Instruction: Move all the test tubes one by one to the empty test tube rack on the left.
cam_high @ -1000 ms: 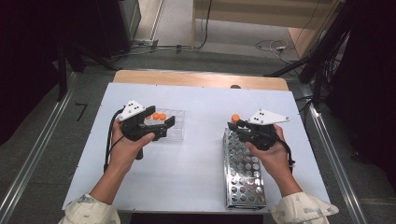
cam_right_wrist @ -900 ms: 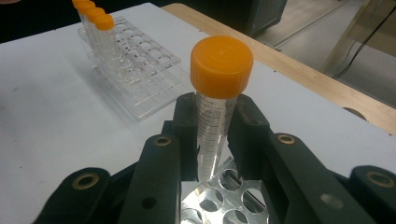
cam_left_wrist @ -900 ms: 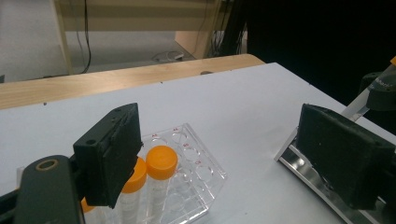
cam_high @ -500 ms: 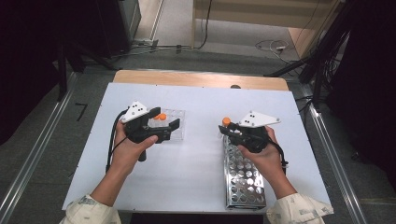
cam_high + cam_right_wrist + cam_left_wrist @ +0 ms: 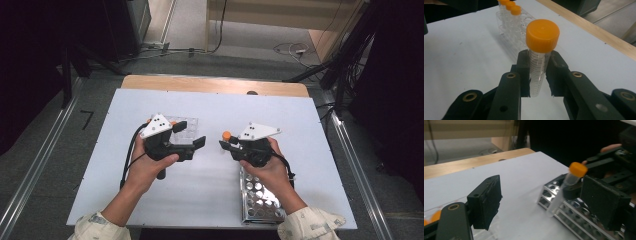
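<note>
A clear tube with an orange cap [image 5: 539,67] stands upright between my right gripper's [image 5: 539,85] jaws, which are shut on it just below the cap. In the high view the right gripper [image 5: 225,143] holds the tube [image 5: 226,135] above the white table, left of the metal rack's [image 5: 260,200] far end. My left gripper [image 5: 191,134] is open and empty, its jaws pointing right toward the tube. In the left gripper view the tube [image 5: 564,192] hangs tilted between the wide-apart jaws, farther off, beside the metal rack [image 5: 571,212].
A clear plastic rack [image 5: 186,121] with a few orange-capped tubes [image 5: 510,6] sits just behind the left gripper. The white table [image 5: 210,107] ends in a wooden strip [image 5: 215,85] at its far edge. Floor cables lie beyond.
My right gripper has carried the tube leftward, off the metal rack's far end toward the left gripper. The left gripper has shifted slightly right and stays open.
</note>
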`<state>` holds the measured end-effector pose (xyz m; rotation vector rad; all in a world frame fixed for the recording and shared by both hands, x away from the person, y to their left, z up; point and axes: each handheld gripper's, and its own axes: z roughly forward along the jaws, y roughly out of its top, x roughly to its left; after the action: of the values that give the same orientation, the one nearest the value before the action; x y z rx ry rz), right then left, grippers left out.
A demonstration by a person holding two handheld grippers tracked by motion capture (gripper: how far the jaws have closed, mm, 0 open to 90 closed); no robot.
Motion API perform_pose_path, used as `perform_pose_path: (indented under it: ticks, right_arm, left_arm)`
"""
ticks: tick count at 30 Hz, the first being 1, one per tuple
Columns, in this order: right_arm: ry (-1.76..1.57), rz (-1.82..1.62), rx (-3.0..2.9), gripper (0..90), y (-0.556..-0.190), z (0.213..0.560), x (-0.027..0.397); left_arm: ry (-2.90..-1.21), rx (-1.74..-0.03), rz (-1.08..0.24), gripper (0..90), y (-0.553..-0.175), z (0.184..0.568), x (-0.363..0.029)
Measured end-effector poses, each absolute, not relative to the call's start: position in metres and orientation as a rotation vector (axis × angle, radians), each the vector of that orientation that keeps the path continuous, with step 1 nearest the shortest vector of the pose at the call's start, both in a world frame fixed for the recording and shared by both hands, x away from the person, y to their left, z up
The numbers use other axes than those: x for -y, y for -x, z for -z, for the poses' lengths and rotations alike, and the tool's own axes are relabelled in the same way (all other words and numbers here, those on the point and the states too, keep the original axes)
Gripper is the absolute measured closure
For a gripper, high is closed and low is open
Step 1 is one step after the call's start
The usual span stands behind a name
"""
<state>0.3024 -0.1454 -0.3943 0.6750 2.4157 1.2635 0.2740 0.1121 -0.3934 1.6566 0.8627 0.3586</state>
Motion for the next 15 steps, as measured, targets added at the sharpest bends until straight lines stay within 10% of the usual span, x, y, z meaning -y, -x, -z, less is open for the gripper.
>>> perform_pose_path:
  ticks: [15]
  right_arm:
    - [-0.602, -1.246, -2.518, 71.5, -0.297, 0.403, 0.117]
  left_arm:
    - [-1.696, -0.761, -0.327, 33.4, -0.266, 0.397, -0.093]
